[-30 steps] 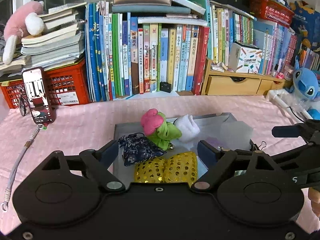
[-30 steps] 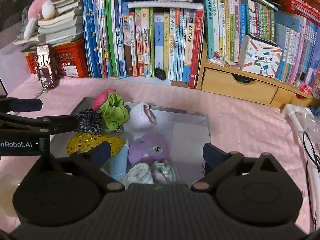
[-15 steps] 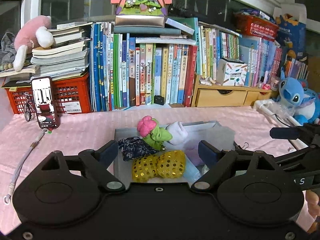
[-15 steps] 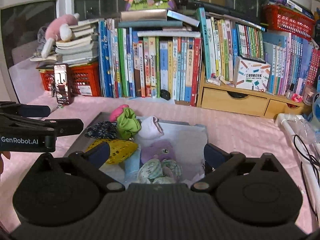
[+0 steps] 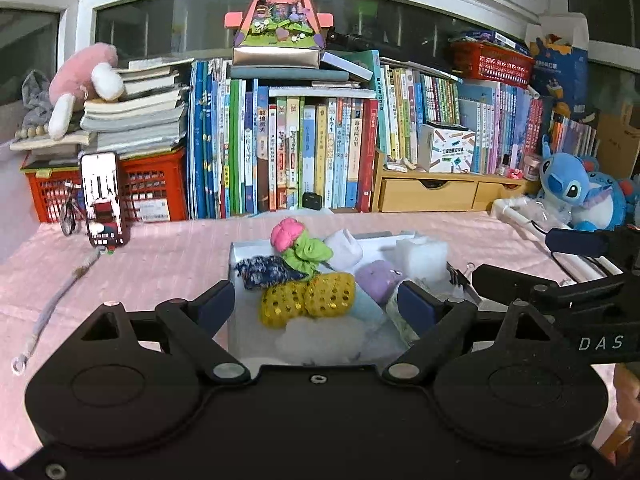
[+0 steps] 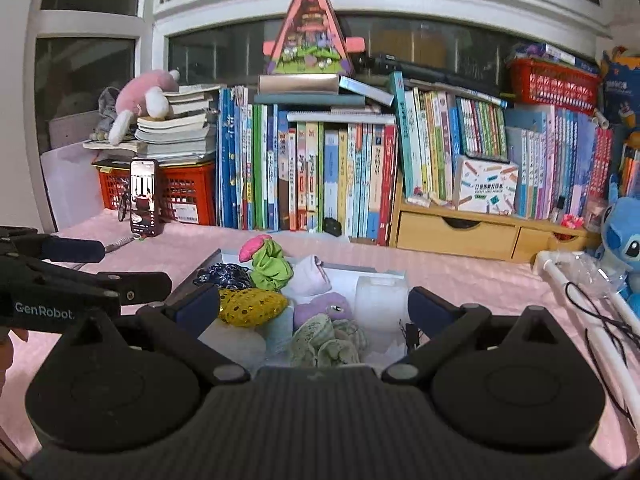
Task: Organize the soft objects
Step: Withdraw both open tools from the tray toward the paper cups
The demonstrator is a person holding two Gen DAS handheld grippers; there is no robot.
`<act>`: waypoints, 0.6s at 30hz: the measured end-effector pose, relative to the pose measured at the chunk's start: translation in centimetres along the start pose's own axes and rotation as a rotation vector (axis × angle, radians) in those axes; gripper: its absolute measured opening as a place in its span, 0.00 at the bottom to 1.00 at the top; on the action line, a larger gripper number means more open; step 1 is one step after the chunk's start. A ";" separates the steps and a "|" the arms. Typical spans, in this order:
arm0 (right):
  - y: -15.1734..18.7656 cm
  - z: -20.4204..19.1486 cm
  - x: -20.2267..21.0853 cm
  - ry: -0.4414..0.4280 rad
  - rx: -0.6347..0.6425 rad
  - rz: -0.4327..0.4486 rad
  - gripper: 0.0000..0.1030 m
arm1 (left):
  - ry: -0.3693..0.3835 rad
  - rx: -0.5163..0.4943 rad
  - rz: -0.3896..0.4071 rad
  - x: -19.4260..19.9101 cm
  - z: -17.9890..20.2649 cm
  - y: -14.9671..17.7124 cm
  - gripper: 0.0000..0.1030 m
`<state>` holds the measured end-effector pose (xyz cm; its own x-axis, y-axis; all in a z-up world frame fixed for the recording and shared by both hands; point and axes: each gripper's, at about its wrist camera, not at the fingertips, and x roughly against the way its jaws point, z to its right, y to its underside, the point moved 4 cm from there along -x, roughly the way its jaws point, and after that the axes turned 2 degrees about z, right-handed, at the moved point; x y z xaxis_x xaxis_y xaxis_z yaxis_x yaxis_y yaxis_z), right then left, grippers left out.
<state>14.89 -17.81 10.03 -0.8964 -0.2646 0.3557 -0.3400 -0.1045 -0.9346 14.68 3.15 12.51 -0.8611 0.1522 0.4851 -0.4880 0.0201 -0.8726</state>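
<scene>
- Counter (image 5: 160, 256) under a pink cloth fills the lower half of both views; a long row of upright books (image 5: 304, 152) lines its far edge across mid-frame.
- Red crate (image 5: 156, 188) at left of frame carries stacked books, with a pink plush (image 5: 86, 80) lying on top.
- Shallow grey tray (image 6: 384, 274) sits at centre frame on the cloth and holds the soft objects.
- Left gripper (image 5: 318, 306) at bottom centre of the left wrist view: fingers wide apart, nothing between them, poised at the near end of the tray.
- Right gripper (image 6: 314, 308) at bottom centre of the right wrist view: fingers likewise spread and empty, at the near end of the tray.
- Blue plush (image 5: 576, 192) sits at right of frame, outside the tray.
- Phone (image 5: 103, 200) stands upright before the crate.
- Gold sequined pouch (image 5: 308, 298) lies in the tray's near left part, touching a dark patterned pouch (image 5: 266, 272).
- Green scrunchie (image 6: 270, 266) with pink piece (image 6: 254, 246) lies behind these; a lilac plush (image 6: 324, 308) lies at the tray's middle.
</scene>
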 end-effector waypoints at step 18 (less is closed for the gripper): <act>2.5 -0.7 3.2 0.035 0.010 0.096 1.00 | -0.029 -0.020 0.087 3.4 0.3 3.0 0.87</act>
<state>10.93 -18.28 8.81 -0.9343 -0.2398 0.2639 -0.2494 -0.0896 -0.9642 10.24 3.40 11.51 -0.9038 0.1259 0.4090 -0.4090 0.0275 -0.9121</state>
